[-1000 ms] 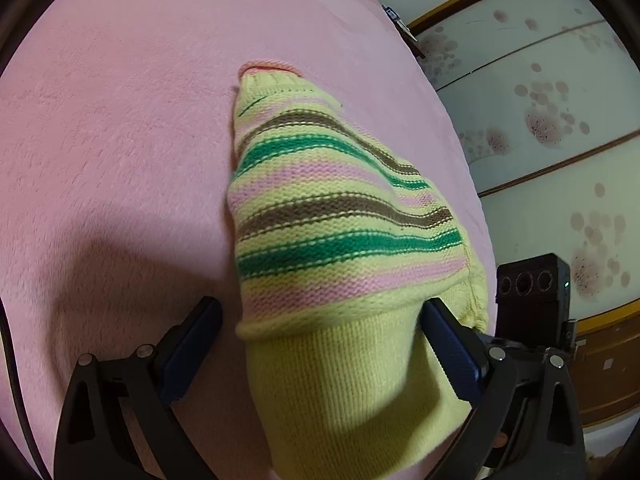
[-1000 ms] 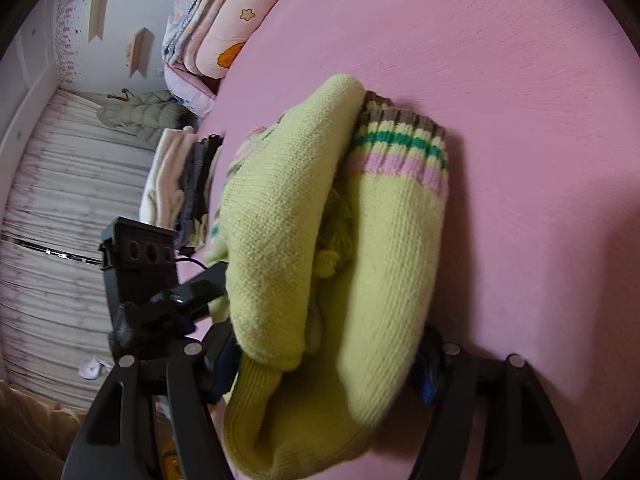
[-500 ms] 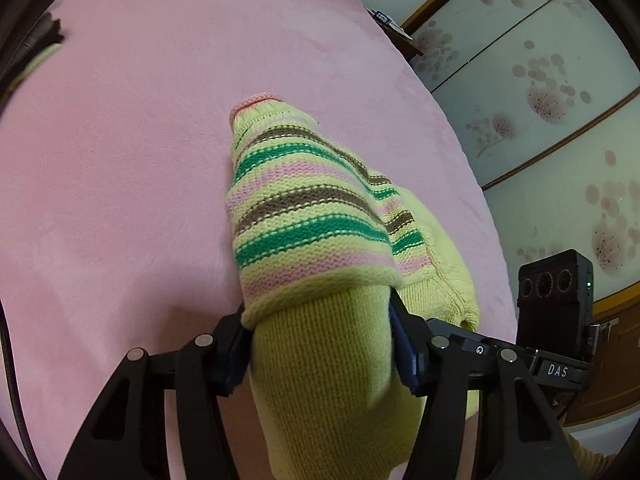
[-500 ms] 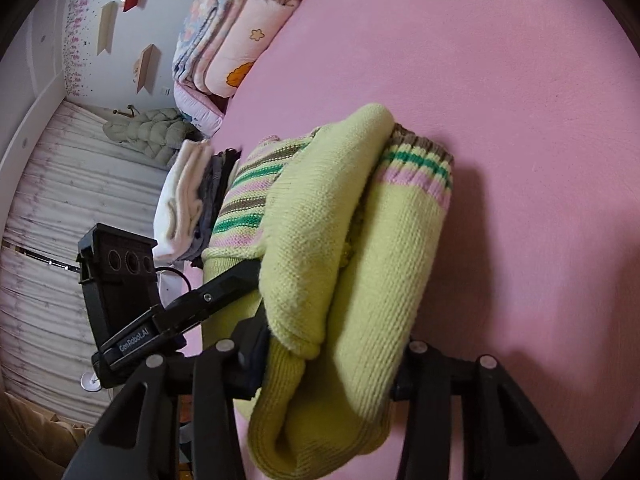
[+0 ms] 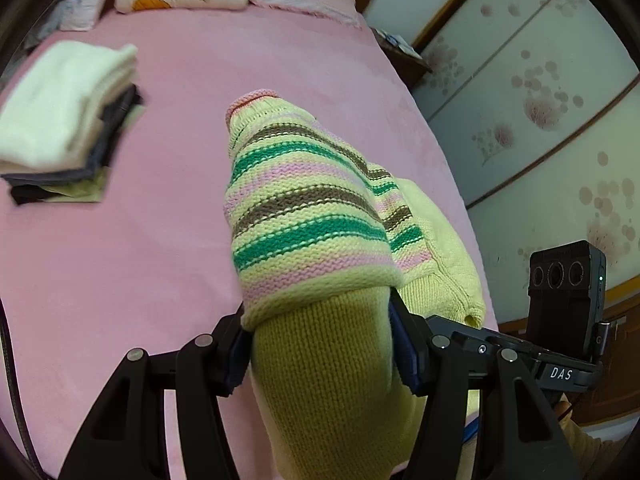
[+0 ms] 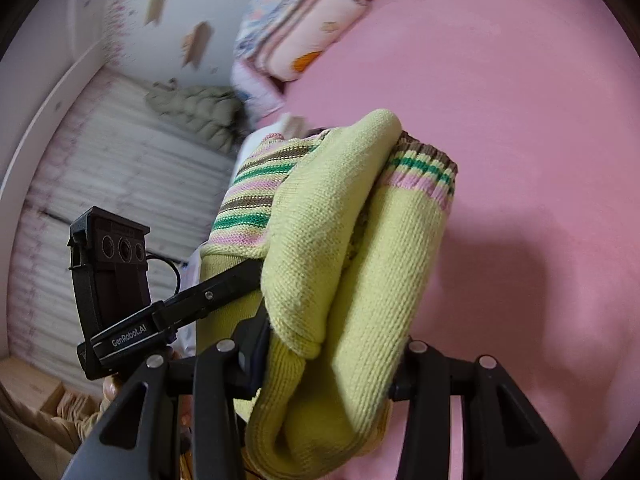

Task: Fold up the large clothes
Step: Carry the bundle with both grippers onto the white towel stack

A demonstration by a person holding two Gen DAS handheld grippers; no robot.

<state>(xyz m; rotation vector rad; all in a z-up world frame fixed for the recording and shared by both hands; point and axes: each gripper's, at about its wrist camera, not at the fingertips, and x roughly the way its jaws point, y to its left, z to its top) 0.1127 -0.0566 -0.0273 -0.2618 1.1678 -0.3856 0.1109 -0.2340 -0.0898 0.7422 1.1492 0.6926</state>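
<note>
Sweater [image 5: 312, 216] now clamped, off bed [image 5: 140, 240]

Black left gripper [image 5: 320, 344], blue pads, silver screws, black right gripper [image 6: 328, 364], "GenRobot.AI" lettering

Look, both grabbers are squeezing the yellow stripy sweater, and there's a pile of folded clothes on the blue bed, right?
Nearly. The bed is pink, not blue, as the left wrist view shows. The rest holds: the left gripper and the right gripper are both shut on the yellow stripy sweater, and the pile of folded clothes lies on the bed.
</note>
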